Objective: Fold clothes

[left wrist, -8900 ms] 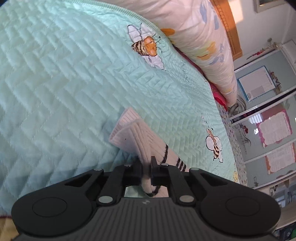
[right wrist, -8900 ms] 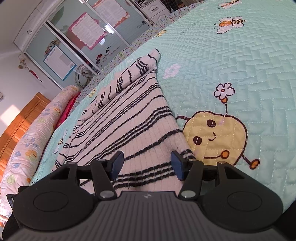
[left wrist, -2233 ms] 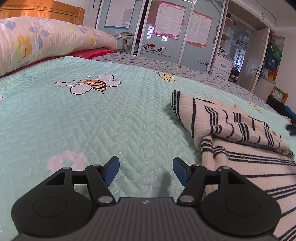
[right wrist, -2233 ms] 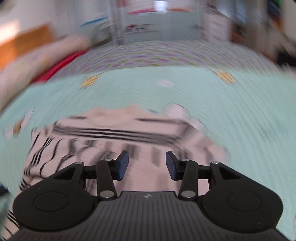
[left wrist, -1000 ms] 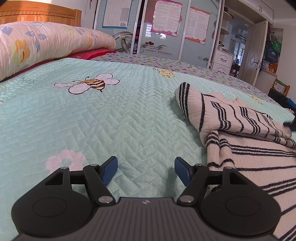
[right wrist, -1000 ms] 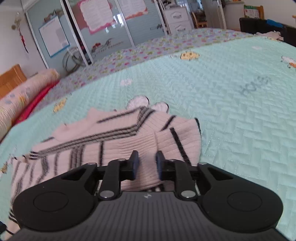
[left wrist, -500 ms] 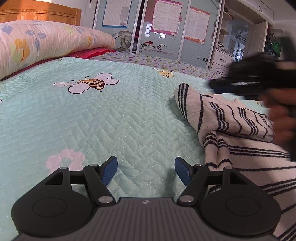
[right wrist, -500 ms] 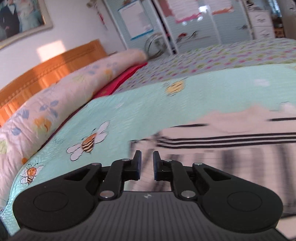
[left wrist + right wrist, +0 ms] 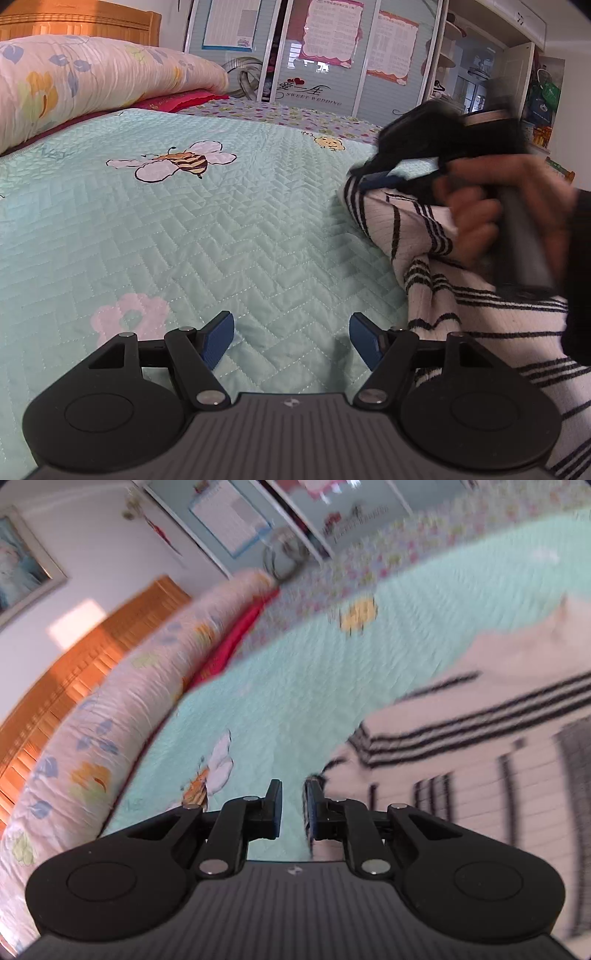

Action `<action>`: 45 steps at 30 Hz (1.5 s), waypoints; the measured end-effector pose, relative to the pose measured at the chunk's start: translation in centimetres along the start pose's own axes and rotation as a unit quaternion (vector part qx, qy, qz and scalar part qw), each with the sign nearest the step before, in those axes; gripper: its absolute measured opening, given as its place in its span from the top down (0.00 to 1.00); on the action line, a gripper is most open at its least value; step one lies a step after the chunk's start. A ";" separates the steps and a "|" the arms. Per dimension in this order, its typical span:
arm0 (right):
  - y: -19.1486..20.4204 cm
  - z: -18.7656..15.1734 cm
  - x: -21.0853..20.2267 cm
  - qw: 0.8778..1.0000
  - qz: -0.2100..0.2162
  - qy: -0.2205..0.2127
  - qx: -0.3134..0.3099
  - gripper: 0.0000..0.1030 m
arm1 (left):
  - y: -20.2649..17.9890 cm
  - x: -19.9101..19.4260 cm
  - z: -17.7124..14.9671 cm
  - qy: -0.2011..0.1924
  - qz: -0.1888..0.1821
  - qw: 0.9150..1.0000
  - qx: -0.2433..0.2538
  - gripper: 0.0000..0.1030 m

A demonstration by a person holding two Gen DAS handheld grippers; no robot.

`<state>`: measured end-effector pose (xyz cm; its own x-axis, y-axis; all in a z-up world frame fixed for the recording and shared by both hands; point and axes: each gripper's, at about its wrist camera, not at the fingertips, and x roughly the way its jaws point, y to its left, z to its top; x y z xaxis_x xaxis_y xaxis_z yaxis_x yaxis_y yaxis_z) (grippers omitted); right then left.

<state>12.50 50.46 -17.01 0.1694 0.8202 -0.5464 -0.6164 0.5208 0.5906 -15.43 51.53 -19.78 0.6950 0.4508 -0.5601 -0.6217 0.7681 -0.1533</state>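
My view takes in a bed (image 9: 229, 229) under a mint-green quilt with bee prints. A long floral pillow (image 9: 85, 85) lies along the bed's headboard side. On the quilt rests a white sweater with black stripes (image 9: 472, 332), loosely folded. My left gripper (image 9: 291, 336) hovers low over bare quilt just beside the sweater's edge, its blue fingers (image 9: 218, 339) spread wide and empty. My right gripper (image 9: 293, 808), held in a hand (image 9: 506, 210), sits at the sweater's rolled end, fingers nearly together with a narrow gap; blur hides whether they pinch fabric.
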 end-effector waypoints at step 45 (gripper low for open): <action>-1.8 -17.4 -15.1 0.998 0.034 0.037 -0.025 0.74 | -0.4 0.2 0.0 0.006 0.007 1.000 0.010 0.29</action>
<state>-2.30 33.05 -20.15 0.0695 0.8325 -0.5496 -0.6626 0.4504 0.5984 -15.11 51.30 -19.84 0.6816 0.4562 -0.5721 -0.6240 0.7707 -0.1289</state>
